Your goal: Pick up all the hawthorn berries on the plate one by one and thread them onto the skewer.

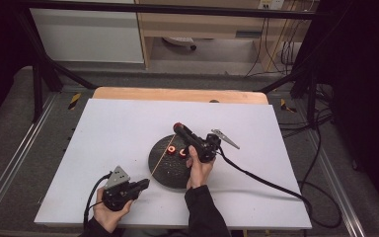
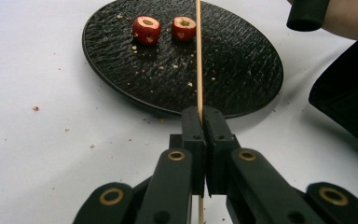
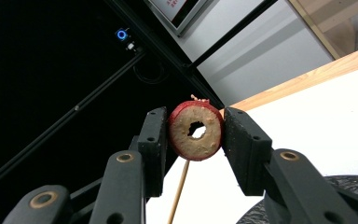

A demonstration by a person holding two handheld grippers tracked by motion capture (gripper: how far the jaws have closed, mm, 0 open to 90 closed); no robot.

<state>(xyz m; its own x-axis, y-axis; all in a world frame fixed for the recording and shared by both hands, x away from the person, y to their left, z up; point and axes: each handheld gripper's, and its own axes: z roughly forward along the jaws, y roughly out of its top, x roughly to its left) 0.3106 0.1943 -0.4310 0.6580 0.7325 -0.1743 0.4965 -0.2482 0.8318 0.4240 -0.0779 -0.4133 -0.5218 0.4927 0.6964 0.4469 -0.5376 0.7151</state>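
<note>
I am holding a thin wooden skewer in the left gripper, its fingers pressed together on the stick low down, so the long free end is reaching out over the black plate. In the right gripper, lifted above the far side of the plate, I am pinching a cored red fruit slice by its skin, the hole facing the camera. The slice is looking light, soft and crumbly, so I judge that a gentle squeeze across the rind is safer than pressing the pale flesh. The skewer is looking stiff but slender, likely to flex or snap if pushed sideways; gripping it closer to the tip would steady it. Two more cored pieces are sitting side by side on the far part of the plate among crumbs. The white bench is lying flat and smooth, scattered with crumbs near the plate. Beyond it, a dark frame, cables and pale cabinets are standing against the wall.
</note>
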